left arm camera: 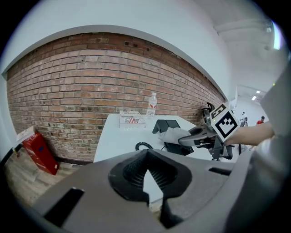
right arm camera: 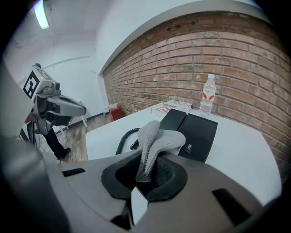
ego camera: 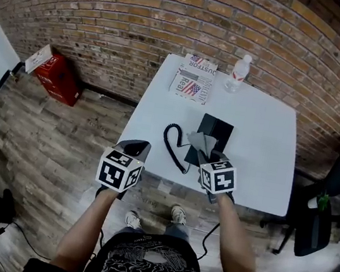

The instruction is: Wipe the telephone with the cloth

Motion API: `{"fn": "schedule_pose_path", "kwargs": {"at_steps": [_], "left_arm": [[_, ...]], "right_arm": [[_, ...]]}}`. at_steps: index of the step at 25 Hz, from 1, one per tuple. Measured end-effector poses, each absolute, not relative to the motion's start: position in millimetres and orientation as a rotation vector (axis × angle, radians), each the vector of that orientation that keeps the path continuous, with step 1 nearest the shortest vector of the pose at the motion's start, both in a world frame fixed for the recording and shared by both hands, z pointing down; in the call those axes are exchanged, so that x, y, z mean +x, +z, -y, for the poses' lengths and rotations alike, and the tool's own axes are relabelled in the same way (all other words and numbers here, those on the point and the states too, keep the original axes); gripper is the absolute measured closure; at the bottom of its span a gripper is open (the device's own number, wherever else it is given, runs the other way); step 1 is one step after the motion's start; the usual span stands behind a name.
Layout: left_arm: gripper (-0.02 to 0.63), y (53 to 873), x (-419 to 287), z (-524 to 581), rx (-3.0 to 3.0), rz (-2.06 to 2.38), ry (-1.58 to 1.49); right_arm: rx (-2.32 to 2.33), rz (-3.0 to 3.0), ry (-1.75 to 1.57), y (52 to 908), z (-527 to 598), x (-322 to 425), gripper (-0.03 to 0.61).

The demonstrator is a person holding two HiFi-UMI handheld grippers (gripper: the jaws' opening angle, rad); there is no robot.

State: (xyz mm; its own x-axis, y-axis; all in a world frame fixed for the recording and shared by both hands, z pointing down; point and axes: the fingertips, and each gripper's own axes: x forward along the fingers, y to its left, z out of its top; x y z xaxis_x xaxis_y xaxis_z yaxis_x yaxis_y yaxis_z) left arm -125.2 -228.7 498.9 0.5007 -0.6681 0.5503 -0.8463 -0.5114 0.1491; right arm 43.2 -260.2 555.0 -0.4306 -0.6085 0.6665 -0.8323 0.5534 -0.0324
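Your right tool (ego camera: 206, 156) clamps the cloth (ego camera: 199, 141) over the phone (ego camera: 218, 131) for wiping; your left tool (ego camera: 135, 148), closed and empty, hangs aside.

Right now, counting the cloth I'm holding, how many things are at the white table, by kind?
Telephone: 1
Cloth, in the right hand-held gripper: 1
Water bottle: 1
Printed paper stack: 1
Total: 4
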Motion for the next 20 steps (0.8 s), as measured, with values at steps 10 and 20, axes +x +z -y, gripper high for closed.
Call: {"fn": "schedule_pose_path", "kwargs": {"at_steps": [10,20], "left_arm": [[0.607,502,-133,217,2.401,1.189,0.624],[0.607,504,-133,211,2.455,1.109,0.639]], "right_arm": [[1.185,2.143,0.509,570,232,35,0.568],[1.232,2.106,0.560,583,208,30,0.568]]}}
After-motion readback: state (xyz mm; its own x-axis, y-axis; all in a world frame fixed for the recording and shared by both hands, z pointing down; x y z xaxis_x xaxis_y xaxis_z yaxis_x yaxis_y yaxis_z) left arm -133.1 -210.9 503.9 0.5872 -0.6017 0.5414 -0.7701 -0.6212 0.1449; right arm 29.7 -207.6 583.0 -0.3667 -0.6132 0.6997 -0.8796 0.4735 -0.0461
